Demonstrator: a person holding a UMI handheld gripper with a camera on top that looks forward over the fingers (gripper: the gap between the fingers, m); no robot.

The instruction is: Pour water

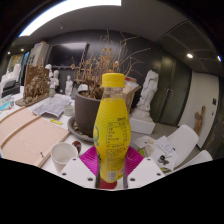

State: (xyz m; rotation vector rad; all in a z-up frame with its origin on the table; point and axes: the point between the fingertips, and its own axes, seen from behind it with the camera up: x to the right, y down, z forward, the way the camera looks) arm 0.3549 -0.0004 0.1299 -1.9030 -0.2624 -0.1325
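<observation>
We only get one view here: a wide-angle camera riding on the gripper [110, 172], facing forward along its two fingers. It sits low, about level with the surface [25, 135], very close to the bottle [112, 128], with the room bending away behind.

An art studio or display room was suggested: white plaster statues [148, 90] and busts [55, 80] were ranged behind a cluttered counter [25, 140], with dried branches [95, 65] potted.
</observation>
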